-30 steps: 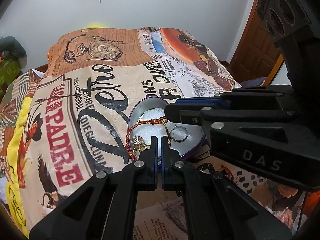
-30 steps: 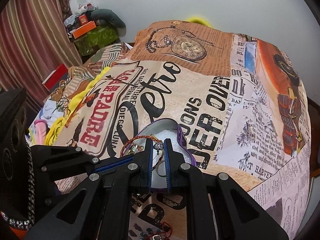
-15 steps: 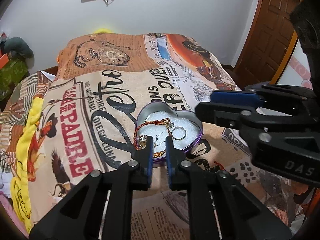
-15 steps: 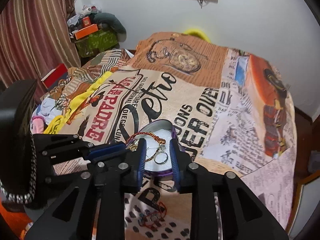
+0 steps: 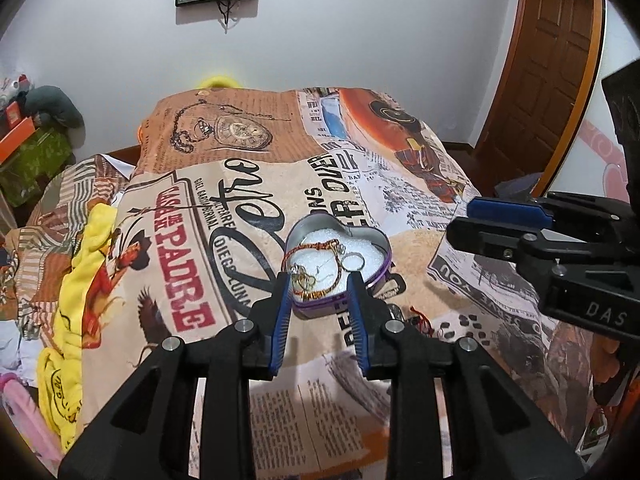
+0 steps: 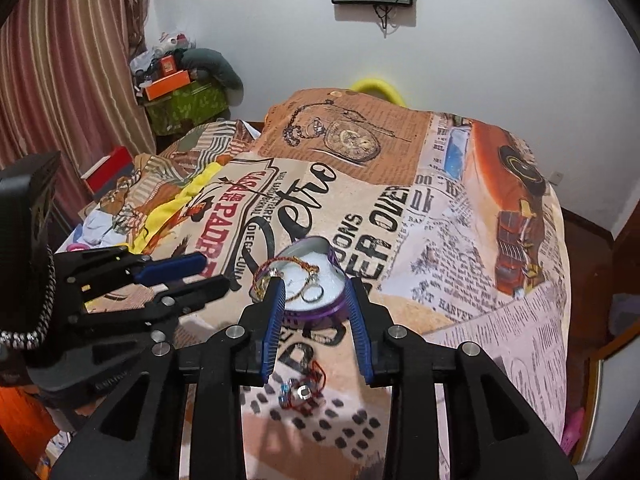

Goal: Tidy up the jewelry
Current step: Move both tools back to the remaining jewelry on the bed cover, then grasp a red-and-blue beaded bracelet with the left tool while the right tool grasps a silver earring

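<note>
A heart-shaped tin [image 5: 339,258] with a purple rim sits open on a bed covered by a retro newspaper-print blanket [image 5: 248,208], and it holds the jewelry on a white foam lining: a red and gold braided bracelet [image 5: 316,246], a silver ring [image 5: 353,261] and a small gold piece [image 5: 302,280] near the tin's lower left edge. The left gripper [image 5: 320,318] hangs above the near side of the tin with its jaws spread and nothing between them; they have just been opening. The right gripper [image 6: 316,322] is in the same state, jaws parted and empty after just opening, with the tin [image 6: 314,280] seen through the gap. Each gripper shows at the side of the other's view (the right one at the right edge of the left view). On the blanket just in front of the tin lies another small trinket with a red cord [image 6: 302,390], outside the tin.
</note>
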`<state>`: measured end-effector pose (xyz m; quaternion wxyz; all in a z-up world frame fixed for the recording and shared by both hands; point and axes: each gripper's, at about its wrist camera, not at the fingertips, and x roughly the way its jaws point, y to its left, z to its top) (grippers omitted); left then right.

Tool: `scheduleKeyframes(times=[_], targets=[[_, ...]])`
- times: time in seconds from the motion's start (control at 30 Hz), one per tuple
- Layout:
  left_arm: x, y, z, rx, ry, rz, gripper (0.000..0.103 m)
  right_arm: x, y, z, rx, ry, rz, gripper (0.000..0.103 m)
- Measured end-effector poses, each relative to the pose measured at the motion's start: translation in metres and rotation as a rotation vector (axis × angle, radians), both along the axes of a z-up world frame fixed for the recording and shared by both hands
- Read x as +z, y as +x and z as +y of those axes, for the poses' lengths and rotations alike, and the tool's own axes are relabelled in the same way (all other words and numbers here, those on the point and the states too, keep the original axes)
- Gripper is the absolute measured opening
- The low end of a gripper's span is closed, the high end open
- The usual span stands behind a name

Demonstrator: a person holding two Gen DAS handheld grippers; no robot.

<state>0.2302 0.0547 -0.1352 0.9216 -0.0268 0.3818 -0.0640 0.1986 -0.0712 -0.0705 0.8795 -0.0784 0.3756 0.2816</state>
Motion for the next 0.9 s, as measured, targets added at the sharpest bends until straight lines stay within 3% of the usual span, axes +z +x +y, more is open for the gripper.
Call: scheduleKeyframes(times=[0.6, 0.9], targets=[[-0.052, -0.008, -0.04, -0.102, -0.005, 0.145, 0.028, -0.053, -0.02, -0.036, -0.038, -0.068, 0.114, 0.029], [-0.057, -0.001, -0.061, -0.147, -0.06, 0.152, 0.028, -0.065, -0.02, -0.058, -0.065, -0.041, 0.161, 0.029]])
